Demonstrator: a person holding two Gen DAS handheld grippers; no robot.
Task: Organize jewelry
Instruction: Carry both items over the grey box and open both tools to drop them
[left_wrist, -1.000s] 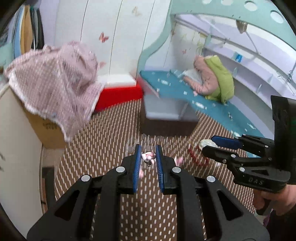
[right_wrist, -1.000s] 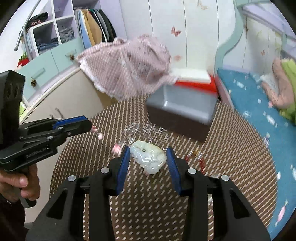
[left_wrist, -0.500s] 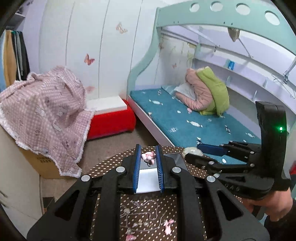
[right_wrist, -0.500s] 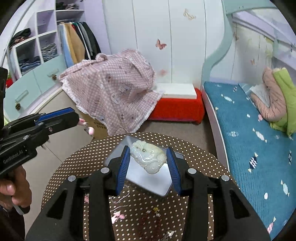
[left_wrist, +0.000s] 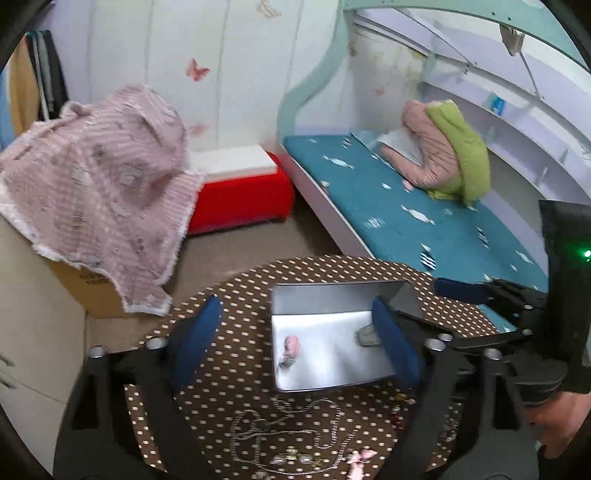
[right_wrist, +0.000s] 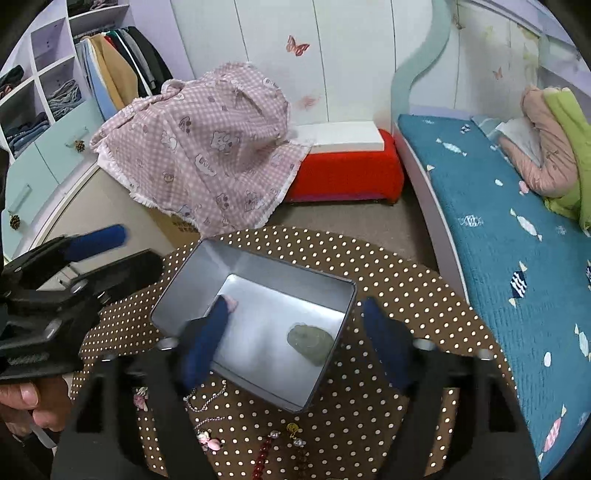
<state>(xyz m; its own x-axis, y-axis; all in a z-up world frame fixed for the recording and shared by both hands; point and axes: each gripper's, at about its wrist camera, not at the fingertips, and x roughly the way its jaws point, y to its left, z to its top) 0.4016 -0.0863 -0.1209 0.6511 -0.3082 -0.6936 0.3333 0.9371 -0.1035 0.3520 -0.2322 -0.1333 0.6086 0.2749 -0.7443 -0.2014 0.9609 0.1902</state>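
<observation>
An open silver tin (left_wrist: 332, 291) (right_wrist: 258, 267) stands on the round brown dotted table (left_wrist: 229, 369). Inside it lie a small pink trinket (left_wrist: 291, 345) (right_wrist: 232, 302) and a pale green jade pendant (left_wrist: 369, 336) (right_wrist: 310, 341). My left gripper (left_wrist: 295, 302) hovers over the tin, jaws opening, nothing pressed between them. My right gripper (right_wrist: 295, 302) is also above the tin with jaws opening and the pendant lying loose below. Each gripper shows in the other's view: the right gripper (left_wrist: 436, 302), the left gripper (right_wrist: 142, 245).
Loose jewelry lies on the table's near side: a silver chain (left_wrist: 288, 428) (right_wrist: 207, 398), a pink charm (right_wrist: 207, 441) and red beads (right_wrist: 262, 458). Beyond the table are a blue bed (right_wrist: 498, 229), a red stool (right_wrist: 343, 173) and a cloth-draped box (right_wrist: 207, 155).
Both grippers came over the tin and opened. The pink trinket left the left gripper and the jade pendant left the right; both now lie in the tin.
</observation>
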